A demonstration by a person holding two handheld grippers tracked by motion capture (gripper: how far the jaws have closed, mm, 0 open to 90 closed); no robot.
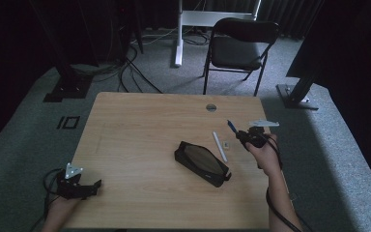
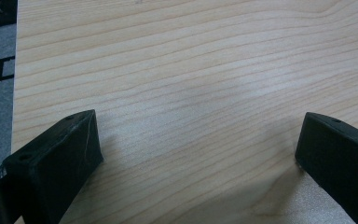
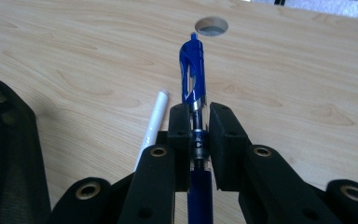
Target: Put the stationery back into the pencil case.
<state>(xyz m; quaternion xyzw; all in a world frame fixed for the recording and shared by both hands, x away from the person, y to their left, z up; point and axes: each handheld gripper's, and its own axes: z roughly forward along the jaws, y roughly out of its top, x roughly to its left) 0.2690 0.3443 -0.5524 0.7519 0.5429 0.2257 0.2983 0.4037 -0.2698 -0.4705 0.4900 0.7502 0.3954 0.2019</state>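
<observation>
Gripping a blue pen (image 3: 193,79), the right gripper (image 3: 199,123) has both jaws clamped on the barrel, one pad on each side, just below the clip end. Pen runs straight along the gripper's axis; the clip end sticks out past the fingertips (image 3: 179,121), the rest runs back between the jaws. In the high view the same pen (image 1: 231,126) pokes up and away from the right gripper (image 1: 245,135), off the table (image 1: 140,121).

Beside it: a white pen (image 3: 153,123) lies flat on the table, just left of the jaws in the right gripper view; in the high view the white pen (image 1: 220,146) sits between the gripper and a black pencil case (image 1: 201,163). Pencil case edge (image 3: 9,154) shows at far left in the right gripper view. A small item (image 1: 226,144) lies by the white pen, too small to tell. Round hole (image 3: 210,25) in the tabletop beyond the pen tip.

Left gripper (image 1: 92,186) is at the near left corner of the table, well apart from everything, jaws spread wide with bare wood between the fingertips (image 2: 72,140).
</observation>
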